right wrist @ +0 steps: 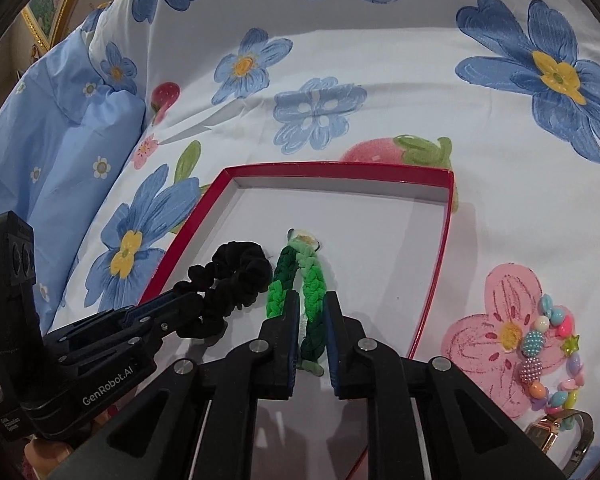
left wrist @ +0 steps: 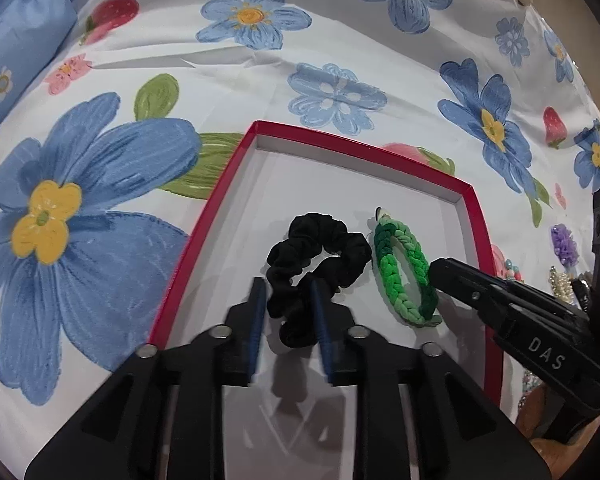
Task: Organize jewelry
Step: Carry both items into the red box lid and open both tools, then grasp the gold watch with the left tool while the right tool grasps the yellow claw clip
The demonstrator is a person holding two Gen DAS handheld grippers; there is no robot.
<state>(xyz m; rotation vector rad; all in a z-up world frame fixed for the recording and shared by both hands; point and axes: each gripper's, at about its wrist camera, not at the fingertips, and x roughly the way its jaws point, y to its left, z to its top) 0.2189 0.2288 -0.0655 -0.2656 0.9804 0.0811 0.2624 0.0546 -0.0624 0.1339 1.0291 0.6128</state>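
step: drop bands in red box | left tool released around black scrunchie | right tool loosely straddles green bracelet | advice: lift straight, avoid snagging

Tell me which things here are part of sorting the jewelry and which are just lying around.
Part of the job: red tray, black scrunchie, green braided bracelet, bead bracelet, watch.
Lying around: floral bedsheet, blue pillow, framed picture.
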